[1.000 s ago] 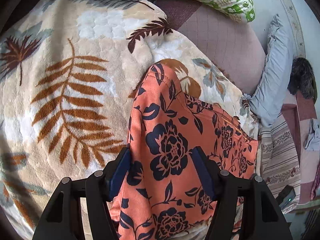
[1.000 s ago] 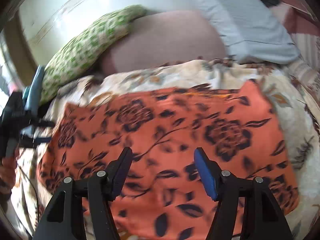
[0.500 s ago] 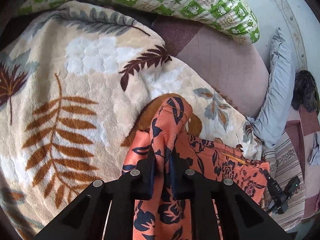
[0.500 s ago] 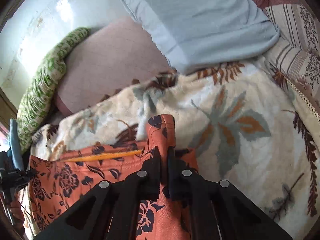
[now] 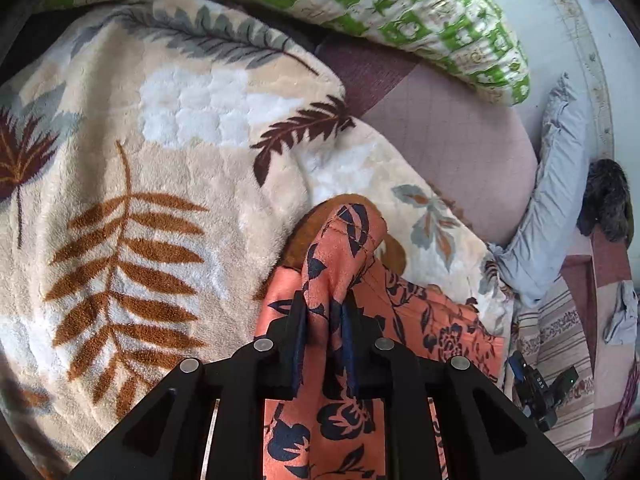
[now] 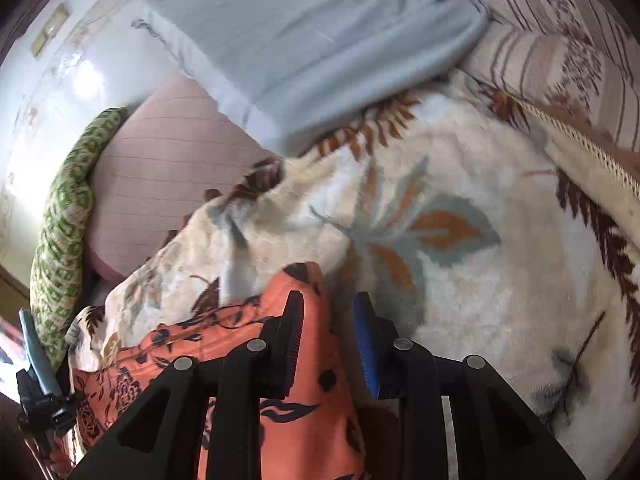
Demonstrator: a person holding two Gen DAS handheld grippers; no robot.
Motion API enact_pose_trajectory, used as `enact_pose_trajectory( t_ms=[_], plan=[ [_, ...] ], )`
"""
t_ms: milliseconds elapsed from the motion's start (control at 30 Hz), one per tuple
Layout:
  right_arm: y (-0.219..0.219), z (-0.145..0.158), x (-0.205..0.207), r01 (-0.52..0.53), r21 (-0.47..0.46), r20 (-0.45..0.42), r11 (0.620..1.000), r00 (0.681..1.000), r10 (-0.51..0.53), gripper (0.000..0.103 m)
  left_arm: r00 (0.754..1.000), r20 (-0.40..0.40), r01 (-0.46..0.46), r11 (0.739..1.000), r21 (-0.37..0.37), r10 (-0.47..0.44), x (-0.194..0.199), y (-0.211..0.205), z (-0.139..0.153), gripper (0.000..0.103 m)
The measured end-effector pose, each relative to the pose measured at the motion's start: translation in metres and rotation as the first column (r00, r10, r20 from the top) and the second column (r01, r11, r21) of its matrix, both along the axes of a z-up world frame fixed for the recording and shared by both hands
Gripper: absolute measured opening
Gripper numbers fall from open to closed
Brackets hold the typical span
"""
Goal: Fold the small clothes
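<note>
An orange garment with dark blue flowers lies on a cream leaf-print blanket. My left gripper is shut on a bunched corner of the garment, which sticks up past the fingertips. In the right wrist view my right gripper is open. The garment's other corner lies slack between and under its fingers on the blanket. The left gripper shows at the far left of that view.
A green-and-white patterned pillow and a pink cushion lie beyond the blanket. A light blue pillow lies by the wall. A striped bedsheet is to the right. The right gripper shows in the left wrist view.
Both grippers closed on garment corners half a second ago. The right gripper has since opened and the corner has dropped. The left gripper stays shut on its corner.
</note>
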State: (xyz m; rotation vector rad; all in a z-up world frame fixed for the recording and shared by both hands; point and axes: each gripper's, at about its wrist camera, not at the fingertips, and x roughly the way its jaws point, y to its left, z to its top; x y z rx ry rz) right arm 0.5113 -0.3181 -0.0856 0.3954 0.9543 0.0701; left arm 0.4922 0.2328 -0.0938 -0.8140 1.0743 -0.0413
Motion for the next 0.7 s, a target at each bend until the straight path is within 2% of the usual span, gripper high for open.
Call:
enact_pose_trajectory(
  t_ms=[33,100,133,233,300,333,433,600,667,700],
  plan=[
    [0.008,0.009,0.000,-0.055,0.006,0.026,0.998,0.998,0.054,0.032,1.000,0.010,0.013,1.000,0.002,-0.013,0.000,-0.003,0.005,0.023],
    [0.031,0.019,0.006,-0.181,0.031,0.033,0.983,0.983,0.180,0.043,1.000,0.004,0.015,1.000,0.011,-0.015,0.000,-0.007,0.012,0.024],
    [0.046,0.022,0.009,-0.237,0.021,0.029,0.971,0.971,0.236,0.044,1.000,0.011,0.015,1.000,-0.004,-0.015,-0.001,-0.007,0.014,0.027],
    [0.098,0.020,0.012,-0.405,-0.020,0.010,0.914,0.914,0.405,0.047,1.000,-0.001,0.021,1.000,-0.019,-0.021,-0.003,-0.010,0.014,0.037],
    [0.132,0.013,0.014,-0.486,-0.070,-0.022,0.871,0.874,0.486,0.047,0.999,-0.034,0.036,0.999,-0.016,-0.036,-0.004,-0.009,0.010,0.037],
    [0.147,0.009,0.017,-0.512,-0.112,-0.044,0.851,0.858,0.511,0.048,0.998,-0.048,0.043,0.999,-0.017,-0.044,-0.004,-0.010,0.006,0.037],
    [0.180,-0.006,0.021,-0.590,-0.160,-0.099,0.791,0.807,0.582,0.048,0.996,-0.064,0.069,0.998,0.004,-0.069,-0.003,-0.013,-0.001,0.037],
    [0.206,-0.027,0.023,-0.674,-0.236,-0.180,0.700,0.738,0.651,0.049,0.990,-0.091,0.110,0.994,0.023,-0.108,0.004,-0.020,-0.010,0.037],
    [0.209,-0.027,0.019,-0.704,-0.248,-0.184,0.666,0.709,0.681,0.041,0.990,-0.088,0.117,0.993,0.028,-0.114,0.006,-0.023,-0.011,0.037],
    [0.208,-0.025,0.017,-0.713,-0.238,-0.176,0.660,0.700,0.692,0.032,0.990,-0.078,0.119,0.993,0.024,-0.116,0.008,-0.024,-0.010,0.040]
  ],
)
